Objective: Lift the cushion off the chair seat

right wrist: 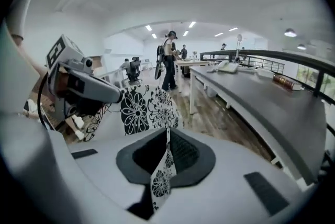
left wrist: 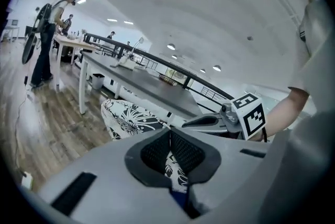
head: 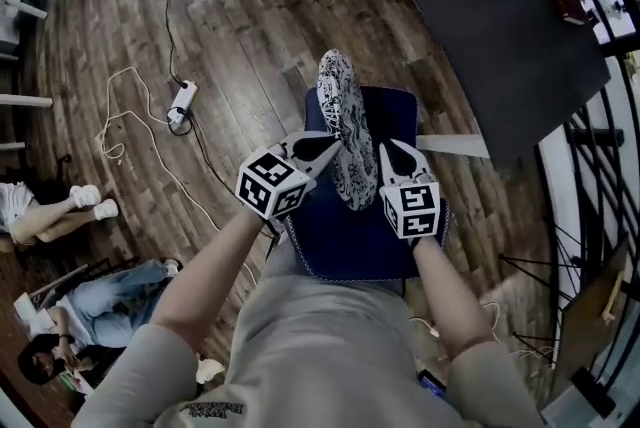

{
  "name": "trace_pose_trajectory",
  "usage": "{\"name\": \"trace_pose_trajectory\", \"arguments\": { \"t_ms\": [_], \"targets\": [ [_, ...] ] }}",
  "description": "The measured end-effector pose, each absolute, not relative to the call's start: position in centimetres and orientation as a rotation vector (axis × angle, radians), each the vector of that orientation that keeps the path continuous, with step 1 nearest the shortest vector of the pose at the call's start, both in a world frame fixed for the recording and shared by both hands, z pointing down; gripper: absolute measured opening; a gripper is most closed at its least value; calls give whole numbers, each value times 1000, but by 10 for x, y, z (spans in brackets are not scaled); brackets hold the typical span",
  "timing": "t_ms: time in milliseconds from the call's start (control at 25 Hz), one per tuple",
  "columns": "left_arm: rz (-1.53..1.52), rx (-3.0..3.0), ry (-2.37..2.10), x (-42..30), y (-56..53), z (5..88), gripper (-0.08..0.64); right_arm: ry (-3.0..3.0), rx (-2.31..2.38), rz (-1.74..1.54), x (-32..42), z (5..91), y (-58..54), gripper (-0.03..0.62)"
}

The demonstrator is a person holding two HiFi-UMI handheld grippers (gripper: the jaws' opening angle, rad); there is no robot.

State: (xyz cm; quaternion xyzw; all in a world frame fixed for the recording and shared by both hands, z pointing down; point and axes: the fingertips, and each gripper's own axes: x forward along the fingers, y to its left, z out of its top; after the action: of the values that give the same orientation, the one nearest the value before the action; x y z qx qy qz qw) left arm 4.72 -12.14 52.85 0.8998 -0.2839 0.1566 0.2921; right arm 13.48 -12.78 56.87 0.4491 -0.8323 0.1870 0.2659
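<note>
Black-and-white floral fabric marks the one cushion (head: 342,111), which stands on edge over the middle of the one blue chair seat (head: 345,246). Two grippers hold it. The left hand-held gripper (head: 316,149) pinches its fabric from the left and the right hand-held gripper (head: 397,158) from the right, jaws pressed together on the cloth. The lift looks under way. Next, the cushion probably needs carrying clear of the seat's edges with both pinches kept firm.
</note>
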Motion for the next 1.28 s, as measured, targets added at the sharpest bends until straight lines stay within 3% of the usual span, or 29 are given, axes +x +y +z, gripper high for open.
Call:
{"name": "trace_pose_trajectory", "arguments": {
  "t_ms": [480, 840, 1080, 1280],
  "targets": [
    [170, 2589, -1022, -13, -121, 309, 6, -2416, 1383, 233, 137, 307, -132, 18],
    [-27, 2843, -1157, -29, -105, 151, 6, -2637, 1456, 99, 125, 157, -96, 18],
    [-133, 2945, -1291, -47, -81, 116, 6, -2729, 1495, -144, 112, 97, -61, 18],
    [-162, 2956, -1424, -50, -57, 133, 6, -2627, 1541, -293, 112, 103, -36, 18]
  ]
}}
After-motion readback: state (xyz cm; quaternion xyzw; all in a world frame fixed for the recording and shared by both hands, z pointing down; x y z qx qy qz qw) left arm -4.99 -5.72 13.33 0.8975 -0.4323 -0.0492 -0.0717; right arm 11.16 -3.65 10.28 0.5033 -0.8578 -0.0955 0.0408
